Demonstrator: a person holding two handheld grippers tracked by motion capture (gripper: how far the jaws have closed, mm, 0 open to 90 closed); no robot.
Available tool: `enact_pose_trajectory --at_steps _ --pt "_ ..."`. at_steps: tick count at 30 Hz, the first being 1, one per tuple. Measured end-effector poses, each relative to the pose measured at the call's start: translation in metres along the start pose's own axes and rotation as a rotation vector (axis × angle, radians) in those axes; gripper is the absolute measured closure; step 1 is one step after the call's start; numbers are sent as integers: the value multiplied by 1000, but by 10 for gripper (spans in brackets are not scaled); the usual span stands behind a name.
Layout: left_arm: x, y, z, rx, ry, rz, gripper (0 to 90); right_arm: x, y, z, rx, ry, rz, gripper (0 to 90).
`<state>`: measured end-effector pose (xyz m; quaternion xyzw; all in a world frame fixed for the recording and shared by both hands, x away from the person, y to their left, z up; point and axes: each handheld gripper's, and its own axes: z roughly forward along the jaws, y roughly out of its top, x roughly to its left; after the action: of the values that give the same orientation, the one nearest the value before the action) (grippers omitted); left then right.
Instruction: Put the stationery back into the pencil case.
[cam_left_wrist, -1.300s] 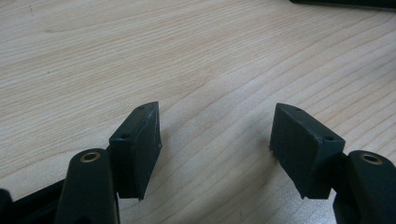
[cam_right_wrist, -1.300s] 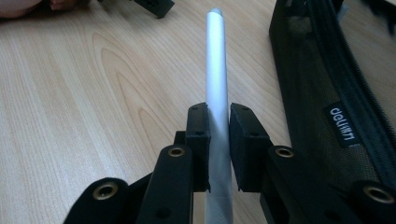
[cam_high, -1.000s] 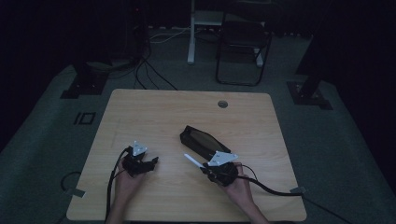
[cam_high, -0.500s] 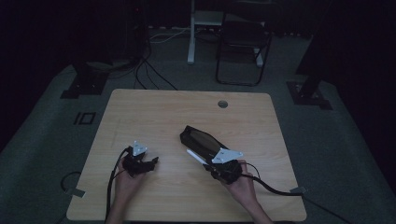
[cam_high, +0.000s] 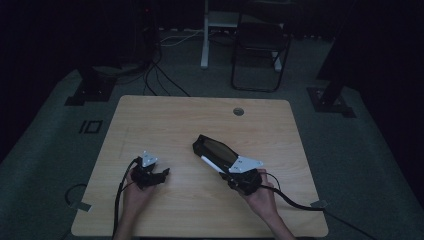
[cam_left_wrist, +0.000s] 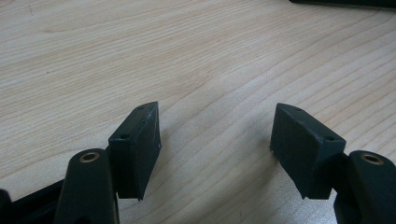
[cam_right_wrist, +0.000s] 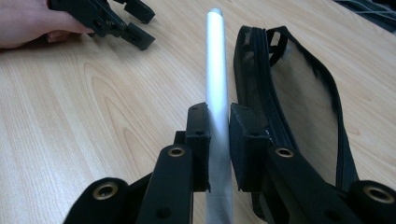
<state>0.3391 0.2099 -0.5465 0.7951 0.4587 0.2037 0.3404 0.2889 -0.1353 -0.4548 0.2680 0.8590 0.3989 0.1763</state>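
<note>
Silver pen (cam_right_wrist: 215, 70) sits clamped between the closed jaws of the right gripper (cam_right_wrist: 218, 140), just beside the open black zip pouch (cam_right_wrist: 299, 93) lying on the wooden tabletop (cam_high: 165, 120). Left gripper (cam_left_wrist: 215, 140) rests low over bare wood, jaws spread wide and empty.

I see a white pen (cam_right_wrist: 217, 79) pinched lengthwise in my right gripper (cam_right_wrist: 218, 140), just beside the open black pouch (cam_right_wrist: 299, 102) lying flat on the desk (cam_right_wrist: 93, 116).
</note>
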Motion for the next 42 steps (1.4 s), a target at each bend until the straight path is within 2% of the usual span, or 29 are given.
enact_pose_trajectory --at_steps 10,26,42 --pt "0 0 0 0 0 0 338 -2 5 -3 -5 -10 -7 786" --pt "0 0 0 0 0 0 338 -18 13 -16 -38 -36 13 786" --pt "0 0 0 0 0 0 338 -29 17 -21 -55 -54 24 786"
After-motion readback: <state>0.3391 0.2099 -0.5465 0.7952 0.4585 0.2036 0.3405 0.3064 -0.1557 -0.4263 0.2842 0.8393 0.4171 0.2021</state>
